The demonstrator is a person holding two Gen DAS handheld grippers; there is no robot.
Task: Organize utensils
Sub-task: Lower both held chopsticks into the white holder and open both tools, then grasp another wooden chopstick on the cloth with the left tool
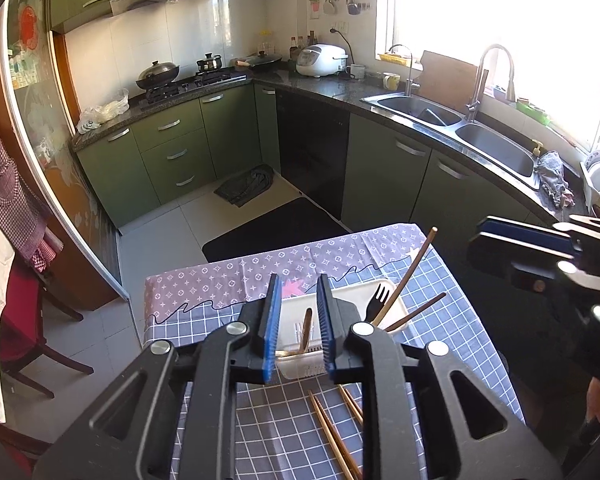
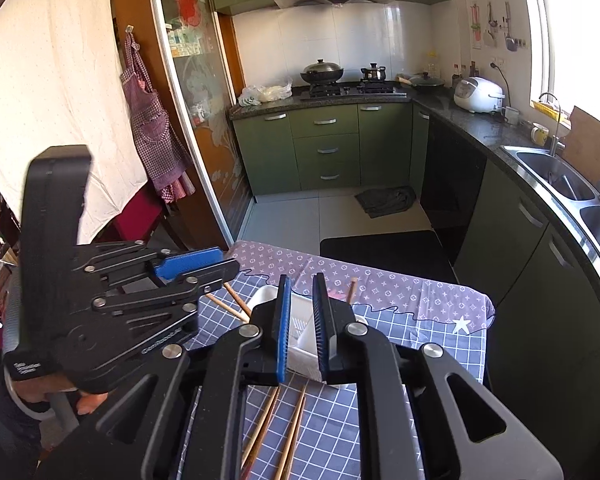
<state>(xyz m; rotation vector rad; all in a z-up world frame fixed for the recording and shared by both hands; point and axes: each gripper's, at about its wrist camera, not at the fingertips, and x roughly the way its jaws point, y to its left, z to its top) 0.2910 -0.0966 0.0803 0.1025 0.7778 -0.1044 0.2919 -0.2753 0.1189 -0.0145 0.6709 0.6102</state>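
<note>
Both grippers, left (image 1: 298,328) and right (image 2: 300,328), parted, empty. Next: descend square over chopsticks (image 1: 332,436) at frame bottom, clamp mid-shaft, lift to holder (image 1: 336,320).

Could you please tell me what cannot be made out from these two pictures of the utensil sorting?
- White utensil basket: in both wrist views, each gripper's own fingers cover its near part.
- Loose chopsticks: their ends are hidden under the left gripper and cut off by the bottom edge.
- Black fork: its handle sits down inside the basket; hidden entirely in the right wrist view.
- Window side: overexposed in both views.
</note>
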